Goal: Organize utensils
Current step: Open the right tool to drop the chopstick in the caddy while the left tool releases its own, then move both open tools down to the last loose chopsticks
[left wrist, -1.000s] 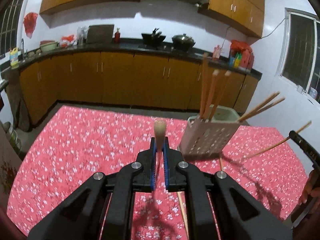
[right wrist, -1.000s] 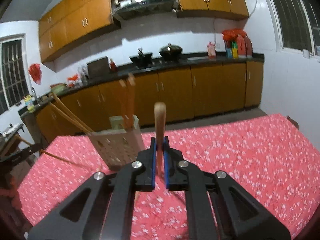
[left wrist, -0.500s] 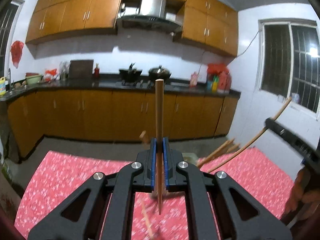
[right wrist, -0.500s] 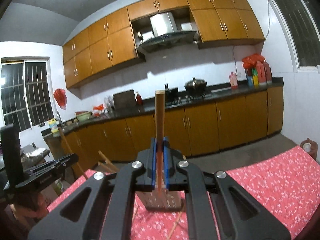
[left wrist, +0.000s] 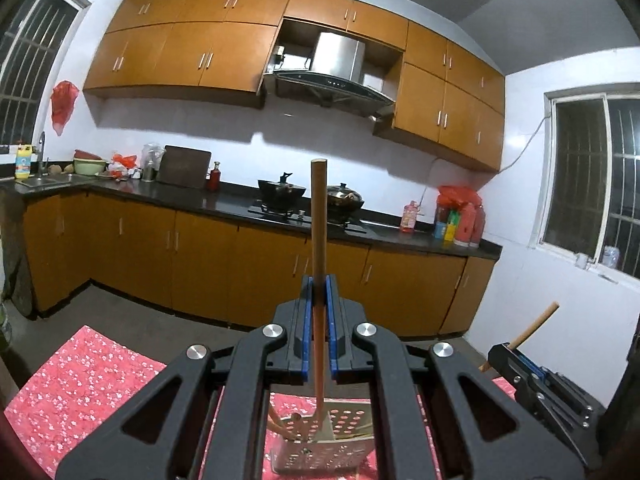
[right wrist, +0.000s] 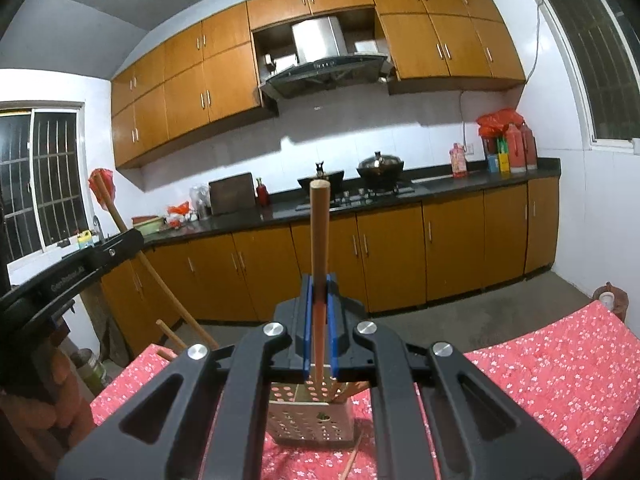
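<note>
My left gripper [left wrist: 319, 292] is shut on a wooden chopstick [left wrist: 319, 220] that stands upright. Its lower tip hangs over the open top of the perforated utensil holder [left wrist: 320, 452], just below. My right gripper [right wrist: 319, 292] is shut on a second upright chopstick [right wrist: 319, 232] above the same holder [right wrist: 312, 420]. The holder stands on the red flowered tablecloth [right wrist: 560, 360] with several chopsticks leaning in it. In the left wrist view the right gripper [left wrist: 500, 354] is low on the right; in the right wrist view the left gripper [right wrist: 136, 240] is on the left.
A loose chopstick [right wrist: 352, 460] lies on the cloth beside the holder. A person's hand [right wrist: 48, 392] holds the left tool. Beyond the table's far edge is bare floor, then wooden cabinets and a dark counter [left wrist: 180, 196] with pots.
Both grippers have risen and tilted up, each still clamped on its chopstick. The holder has dropped from ahead of the fingers to beneath them, and both chopsticks now stand upright.
</note>
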